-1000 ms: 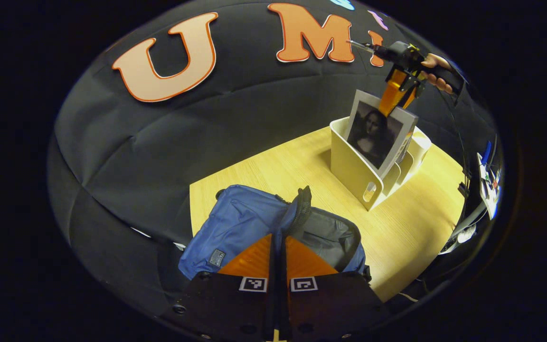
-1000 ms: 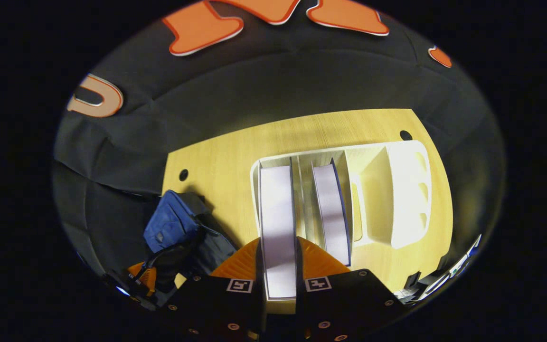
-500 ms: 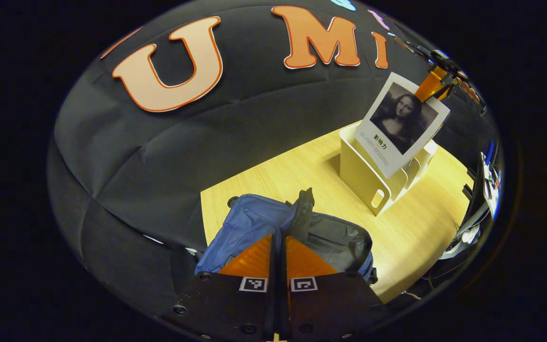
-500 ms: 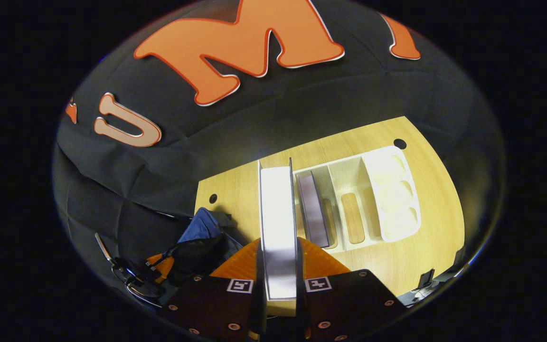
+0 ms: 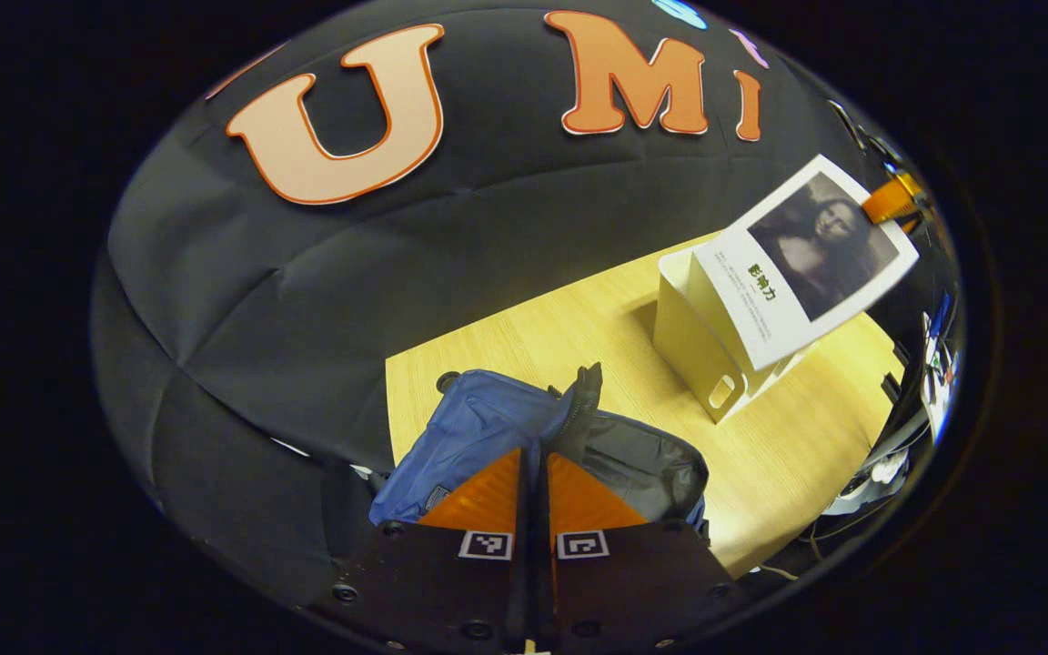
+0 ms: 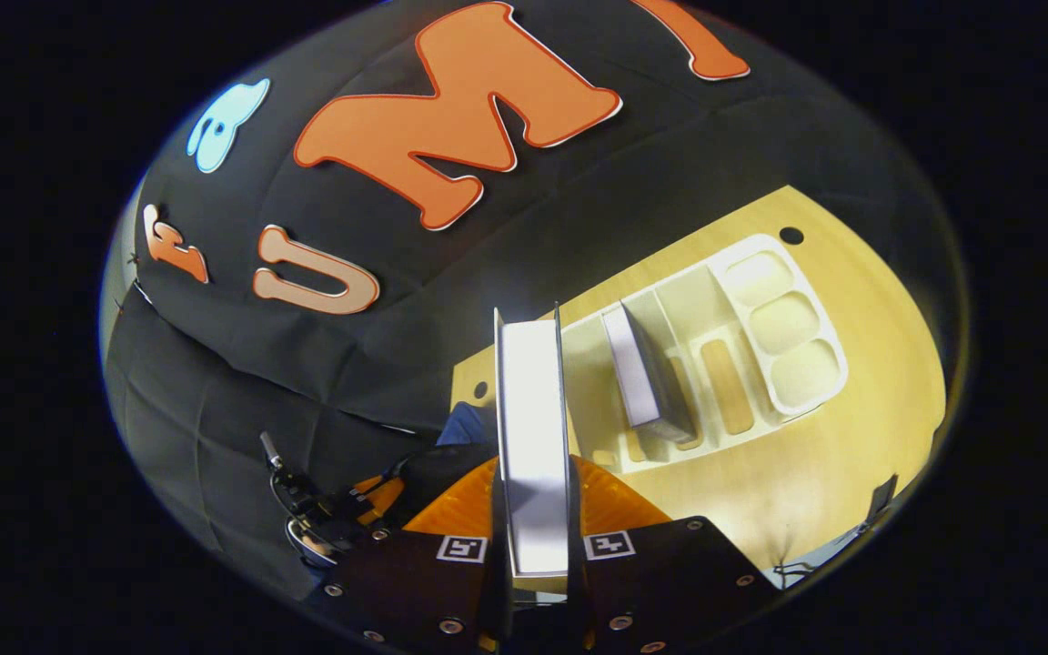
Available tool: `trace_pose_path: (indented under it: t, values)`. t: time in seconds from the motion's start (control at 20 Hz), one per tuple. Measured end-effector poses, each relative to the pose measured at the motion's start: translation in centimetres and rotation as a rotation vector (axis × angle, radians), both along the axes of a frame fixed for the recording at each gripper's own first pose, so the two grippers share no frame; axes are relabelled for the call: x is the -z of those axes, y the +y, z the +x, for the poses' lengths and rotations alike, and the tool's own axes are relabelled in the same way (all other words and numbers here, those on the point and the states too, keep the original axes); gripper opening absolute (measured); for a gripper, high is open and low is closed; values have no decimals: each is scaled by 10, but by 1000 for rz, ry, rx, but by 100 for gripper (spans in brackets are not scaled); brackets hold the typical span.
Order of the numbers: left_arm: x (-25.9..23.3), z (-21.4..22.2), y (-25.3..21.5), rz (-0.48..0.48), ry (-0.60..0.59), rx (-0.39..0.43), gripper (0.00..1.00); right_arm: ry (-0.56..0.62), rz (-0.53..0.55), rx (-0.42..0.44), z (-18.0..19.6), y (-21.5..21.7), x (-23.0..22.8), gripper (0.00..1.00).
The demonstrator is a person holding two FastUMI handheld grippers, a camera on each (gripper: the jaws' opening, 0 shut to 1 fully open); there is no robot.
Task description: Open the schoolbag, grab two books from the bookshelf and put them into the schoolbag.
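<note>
Presently, right gripper (image 6: 533, 546): fingers are pinching a book (image 6: 531, 437) by its edge, one finger pressing on each cover, page block facing the camera in the right gripper view. In the left gripper view this gripper (image 5: 892, 198) is showing at the far right, clamping the top corner of the book (image 5: 806, 255), which is hanging tilted in the air above the bookshelf (image 5: 697, 332), clear of its slots, portrait cover facing outward. The hand holding it cannot be made out.

Left gripper (image 5: 533, 509): fingers are lying pressed together with only a thin slit between them; whether they are nipping any fabric cannot be told. They are sitting right at the schoolbag (image 5: 488, 428), at the raised edge of its opening.

Schoolbag: blue, lying at the table's (image 5: 579, 337) near-left corner, mouth gaping open and showing a dark lining. In the right gripper view a bit of it (image 6: 465, 423) is peeking out beside the held book.

Bookshelf (image 6: 724, 355): white, standing toward the table's (image 6: 833, 473) far right side, well apart from the schoolbag. A second book (image 6: 642, 382) is leaning in one of its slots; the neighbouring slots are showing their bare bottoms.
</note>
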State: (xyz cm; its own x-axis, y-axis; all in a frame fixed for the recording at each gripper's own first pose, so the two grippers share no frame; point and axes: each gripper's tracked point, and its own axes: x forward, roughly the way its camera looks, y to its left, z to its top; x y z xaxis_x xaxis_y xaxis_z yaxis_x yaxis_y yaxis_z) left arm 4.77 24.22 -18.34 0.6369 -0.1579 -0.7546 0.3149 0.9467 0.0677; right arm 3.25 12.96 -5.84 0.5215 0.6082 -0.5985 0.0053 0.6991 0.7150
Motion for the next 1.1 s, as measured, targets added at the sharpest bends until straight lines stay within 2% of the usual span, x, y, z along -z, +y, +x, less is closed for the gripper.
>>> trace_pose_path:
  t: [0.1,0.45,0.65,0.9,1.1]
  values:
    - [-1,1,-2,-1,10,-5,4,34,57,-15,-20,15,12,23]
    - [-10,2,-3,-36,27,-20,4,124,146,-34,-60,83,52,23]
    - [-10,0,-15,-71,31,-15,4,140,97,-30,-65,124,79,23]
    - [-8,-13,-23,-78,24,14,4,217,103,-23,-77,184,112,23]
    - [-5,-21,-29,-79,15,26,4,241,112,-18,-69,220,134,23]
